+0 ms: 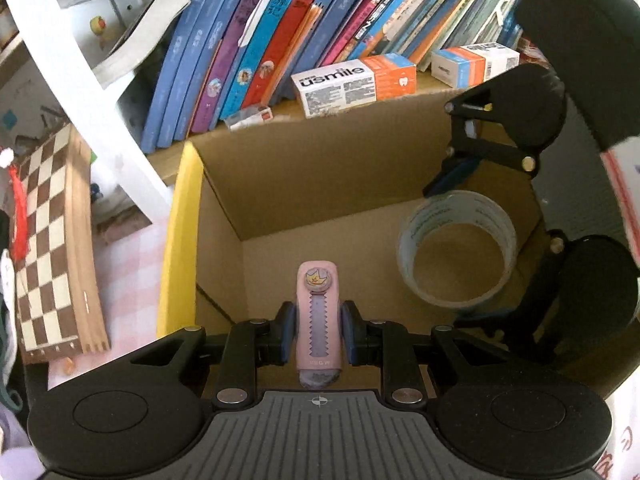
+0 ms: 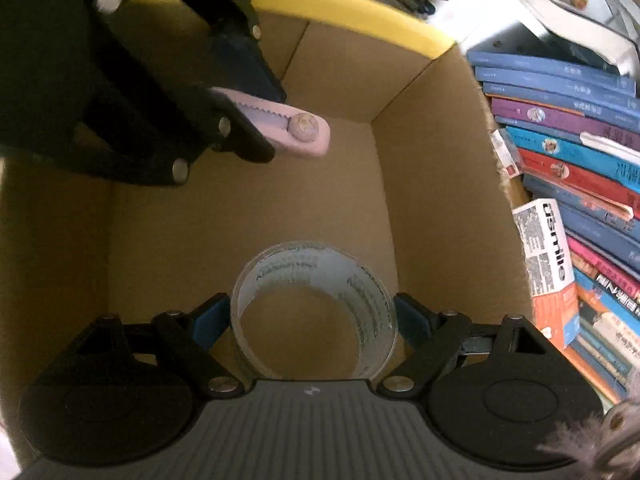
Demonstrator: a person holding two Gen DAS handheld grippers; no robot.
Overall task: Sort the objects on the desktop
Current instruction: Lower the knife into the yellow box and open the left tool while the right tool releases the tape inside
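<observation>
1. The pink plastic utility knife's [image 1: 318, 320] near end was hidden behind the left gripper's body.
2. The open brown cardboard box's [image 2: 432, 184] near wall was cut off.
3. Book spines [image 1: 280, 32] far off were blurred.

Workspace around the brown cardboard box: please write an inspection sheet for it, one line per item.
Surface: pink checked cloth beside the brown cardboard box.
Job's things: pink utility knife and clear tape roll, both held over the box.
Clutter: white-orange toothpaste cartons.
Grippers: left gripper shut on knife; right gripper clamps the roll.
Cables: nothing seen.
Surroundings: leaning row of books, wooden chessboard, white shelf frame.
</observation>
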